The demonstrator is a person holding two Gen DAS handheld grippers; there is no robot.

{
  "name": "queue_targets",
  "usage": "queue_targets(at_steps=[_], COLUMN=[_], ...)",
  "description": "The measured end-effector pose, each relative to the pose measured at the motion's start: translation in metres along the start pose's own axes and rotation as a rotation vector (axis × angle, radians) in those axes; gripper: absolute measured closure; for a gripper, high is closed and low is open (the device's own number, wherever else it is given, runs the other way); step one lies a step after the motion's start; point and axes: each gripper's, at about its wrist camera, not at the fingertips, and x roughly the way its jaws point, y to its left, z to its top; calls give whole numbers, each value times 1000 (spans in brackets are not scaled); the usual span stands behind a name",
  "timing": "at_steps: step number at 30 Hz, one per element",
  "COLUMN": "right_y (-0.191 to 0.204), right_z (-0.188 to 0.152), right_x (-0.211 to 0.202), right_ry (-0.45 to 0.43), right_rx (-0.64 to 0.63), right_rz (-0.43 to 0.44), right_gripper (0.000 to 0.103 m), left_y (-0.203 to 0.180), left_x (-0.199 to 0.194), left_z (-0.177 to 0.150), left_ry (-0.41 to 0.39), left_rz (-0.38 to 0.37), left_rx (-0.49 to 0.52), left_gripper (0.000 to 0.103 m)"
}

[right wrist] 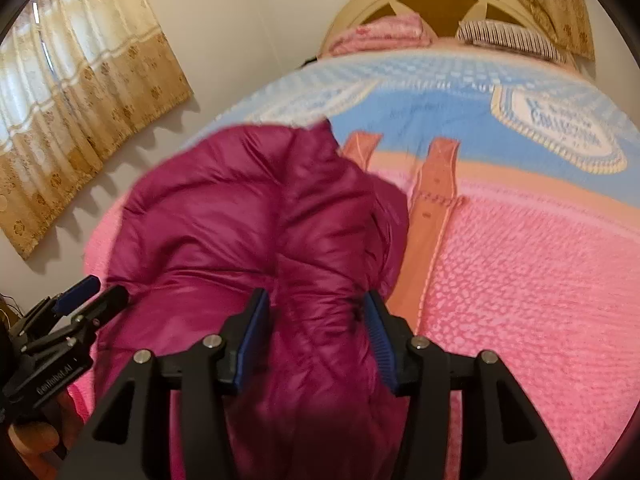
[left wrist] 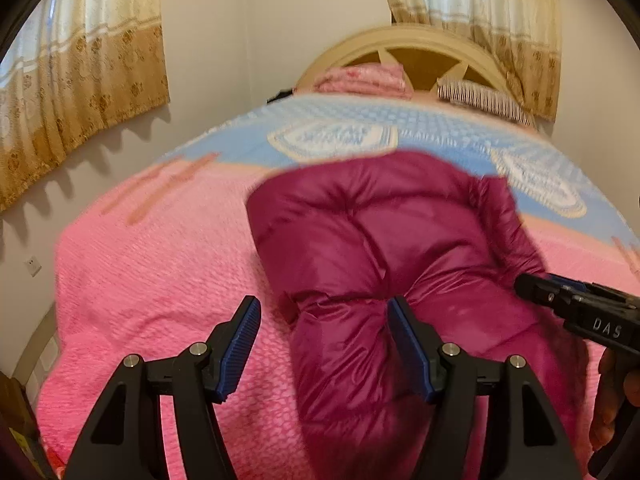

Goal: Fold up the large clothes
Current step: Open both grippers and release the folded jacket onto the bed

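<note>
Magenta puffer jacket point(left wrist: 384, 240) — glossy, quilted in plump channels — lies bunched lengthwise on a bed, on a pink bedspread point(left wrist: 168, 272) with a pebbled, bubbly weave whose far part turns pale blue with white oval emblems. The left gripper point(left wrist: 324, 320) stands with its jaws wide, ribbed blue pads apart; the jacket's near left edge shows between them, and the right pad sits against a puffed fold without any pinch. The right gripper point(right wrist: 316, 312) also has its jaws parted, straddling the jacket's near ridge, the fabric bulging between the pads but not squeezed. Only the right wrist view shows two orange-brown strap shapes point(right wrist: 434, 192) printed on the bedspread just right of the jacket, and a side label on the left gripper that is too blurred to read in full. The left wrist view alone shows "DAS" on the right gripper's body. Far off, a cream arched headboard point(left wrist: 404, 46), a folded pink blanket point(left wrist: 360, 78) and gold patterned curtains point(left wrist: 80, 92).
</note>
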Motion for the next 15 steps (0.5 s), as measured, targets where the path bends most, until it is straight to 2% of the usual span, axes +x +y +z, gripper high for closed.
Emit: queue_targets(at_steps=[2,8,15], right_y=[6,17,28], right_z=[1,-2,0], right_x=[-17,-68,-96], right_ry=[-32,-113,-174], right_rx=[-25,-31,-35], right_rz=[-12,-42,-56], right_gripper=[38,36,34], left_y=[4,9,0], left_x=[-21,-76,-104], left_z=[5,15,26], left_ry=[-39,-142,-197], left_rz=[5,-21,-53], left_rx=[-1,-21,-18], left_gripper=[36,36,36])
